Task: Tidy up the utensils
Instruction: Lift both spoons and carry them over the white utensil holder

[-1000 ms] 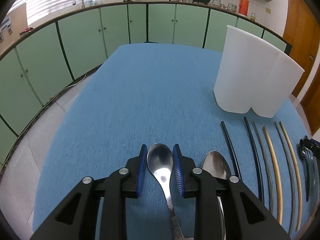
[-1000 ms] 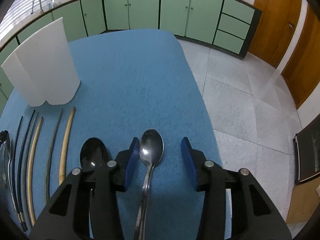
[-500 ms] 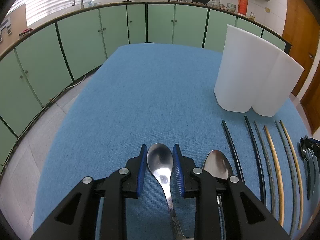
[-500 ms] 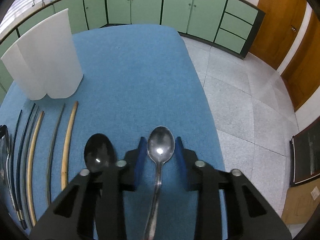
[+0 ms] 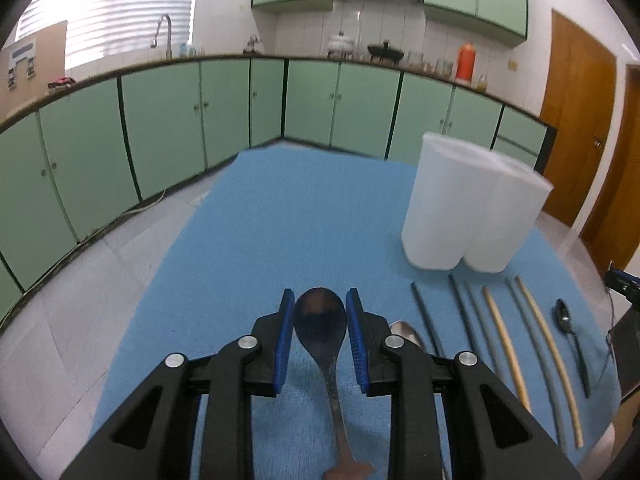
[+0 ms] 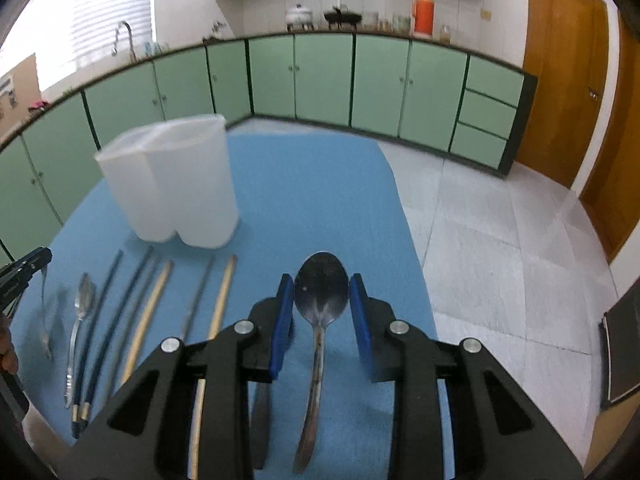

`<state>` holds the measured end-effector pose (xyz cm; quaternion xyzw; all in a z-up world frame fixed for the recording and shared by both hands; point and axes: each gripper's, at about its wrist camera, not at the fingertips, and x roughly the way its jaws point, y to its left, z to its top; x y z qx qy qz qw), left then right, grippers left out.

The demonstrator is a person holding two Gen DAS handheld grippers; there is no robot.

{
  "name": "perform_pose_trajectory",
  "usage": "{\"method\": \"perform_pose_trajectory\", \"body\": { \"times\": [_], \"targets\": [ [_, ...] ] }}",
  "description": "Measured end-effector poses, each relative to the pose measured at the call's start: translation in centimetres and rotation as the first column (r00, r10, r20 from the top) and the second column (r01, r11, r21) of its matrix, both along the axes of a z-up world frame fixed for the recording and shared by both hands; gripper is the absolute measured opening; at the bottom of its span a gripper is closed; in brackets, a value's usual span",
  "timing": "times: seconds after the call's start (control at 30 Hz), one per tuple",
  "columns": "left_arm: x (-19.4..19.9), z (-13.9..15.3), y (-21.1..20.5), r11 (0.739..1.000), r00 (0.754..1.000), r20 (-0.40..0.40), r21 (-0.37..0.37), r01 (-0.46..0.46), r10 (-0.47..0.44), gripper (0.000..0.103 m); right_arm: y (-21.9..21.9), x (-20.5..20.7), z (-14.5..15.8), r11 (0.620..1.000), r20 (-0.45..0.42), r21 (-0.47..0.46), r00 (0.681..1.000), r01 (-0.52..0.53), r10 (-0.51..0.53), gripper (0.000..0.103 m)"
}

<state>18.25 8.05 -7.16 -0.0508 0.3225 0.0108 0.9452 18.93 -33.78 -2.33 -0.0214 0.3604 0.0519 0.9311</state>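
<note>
My left gripper is shut on a metal spoon and holds it lifted above the blue table. My right gripper is shut on another metal spoon, also lifted. A white two-compartment holder stands upright at the back of the table; it also shows in the right wrist view. Between the grippers lie several chopsticks in a row, also seen in the right wrist view. One spoon lies just right of my left gripper, and a dark spoon lies beyond the chopsticks.
Green cabinets run along the back wall under a counter. Tiled floor lies to the right of the table edge, and a wooden door stands at the far right. My left gripper's tip shows in the right wrist view.
Both grippers have risen and tilted up with their spoons, so the views now show the cabinets and wall. The right gripper closed on its spoon a second ago.
</note>
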Motion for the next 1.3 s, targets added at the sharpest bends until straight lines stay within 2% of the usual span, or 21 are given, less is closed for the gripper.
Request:
{"method": "perform_pose_trajectory", "body": {
  "times": [0.17,0.43,0.7,0.83,1.03,1.17,1.3],
  "targets": [
    [-1.9,1.3,0.4,1.0,0.997,0.074,-0.007,0.011,-0.01,0.026,-0.1,-1.7,2.5,0.999,0.084,0.02,0.996,-0.037,0.035,0.027],
    [-3.9,3.5,0.1,1.0,0.983,0.181,-0.021,0.016,-0.012,0.026,0.4,-3.2,4.8,0.997,0.161,0.034,0.985,-0.075,0.068,0.027],
    [-4.2,5.6,0.5,0.999,0.968,0.251,-0.05,0.009,0.004,0.025,1.6,-3.2,6.9,0.994,0.225,0.024,0.969,-0.107,0.099,0.027],
    [-3.4,7.5,-0.1,0.999,0.956,0.292,-0.04,0.021,-0.009,0.025,2.2,-2.2,8.7,0.992,0.282,0.032,0.953,-0.125,0.111,0.027],
    [-1.0,11.6,-1.5,0.997,0.925,0.377,-0.034,0.067,-0.049,0.025,3.7,0.9,11.6,0.987,0.372,0.049,0.92,-0.155,0.126,0.027],
    [1.4,14.6,-2.9,0.994,0.889,0.451,-0.038,0.105,-0.077,0.025,4.8,3.5,13.1,0.984,0.417,0.067,0.9,-0.166,0.123,0.027],
    [4.2,16.4,-4.7,0.99,0.861,0.499,-0.035,0.138,-0.102,0.025,5.3,6.5,13.7,0.979,0.436,0.108,0.893,-0.172,0.109,0.027]
  ]
}}
